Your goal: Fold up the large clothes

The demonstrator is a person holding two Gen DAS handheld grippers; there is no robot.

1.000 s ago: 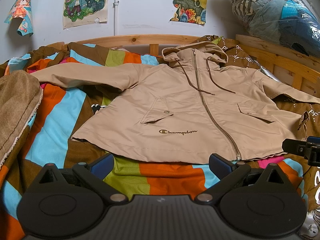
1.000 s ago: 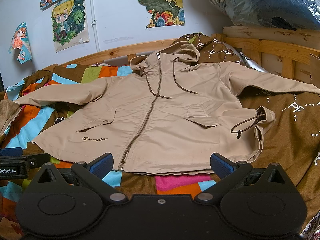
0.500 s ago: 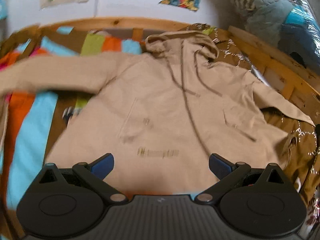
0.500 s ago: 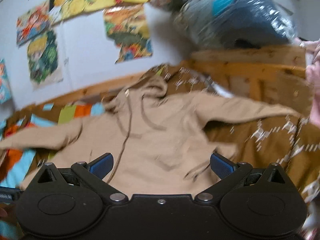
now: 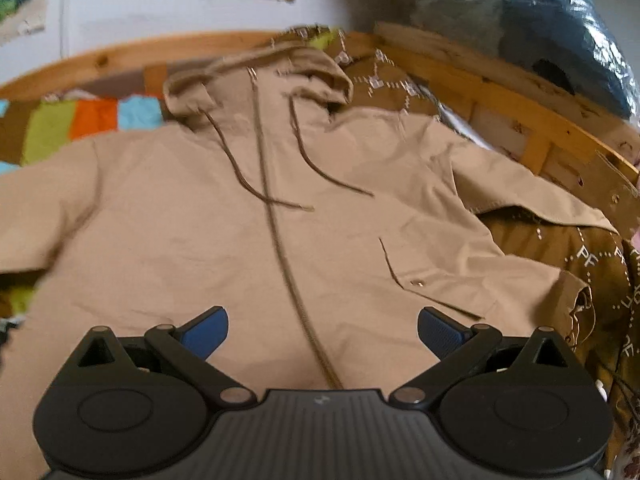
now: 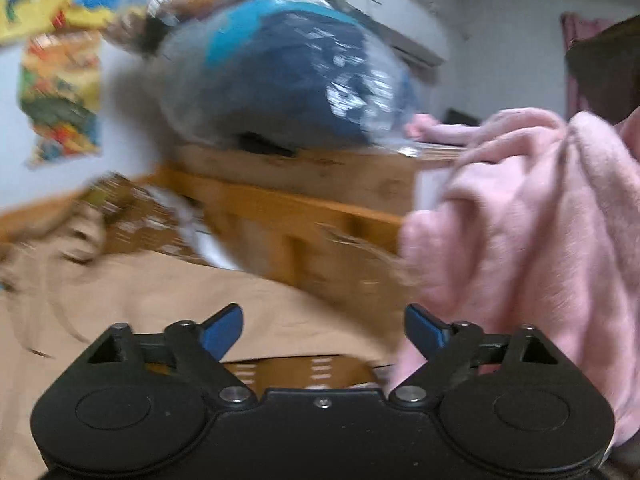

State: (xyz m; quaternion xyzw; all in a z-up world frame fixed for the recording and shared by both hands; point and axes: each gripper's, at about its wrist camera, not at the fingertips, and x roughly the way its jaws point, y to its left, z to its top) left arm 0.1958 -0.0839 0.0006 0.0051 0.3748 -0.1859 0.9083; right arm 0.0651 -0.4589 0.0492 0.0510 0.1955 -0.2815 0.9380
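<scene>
A tan hooded zip jacket [image 5: 200, 220] lies flat, front up, on the bed, hood [image 5: 256, 76] toward the headboard and both sleeves spread out. My left gripper [image 5: 322, 330] is open and empty, hovering over the jacket's lower front beside the zipper [image 5: 288, 276]. My right gripper [image 6: 323, 328] is open and empty above the jacket's right sleeve [image 6: 172, 300], which is blurred in the right wrist view. The right sleeve also shows in the left wrist view [image 5: 532, 192].
A wooden bed frame [image 5: 500, 96] runs along the back and right. A plastic-wrapped blue bundle [image 6: 296, 76] sits on the wooden frame. A pink fleece garment [image 6: 532, 248] hangs close at the right. A striped sheet [image 5: 92, 116] and a brown patterned blanket [image 5: 592, 264] lie under the jacket.
Both grippers moved forward over the jacket. The right one swung to the right toward the sleeve and the pink fleece. Both stayed open.
</scene>
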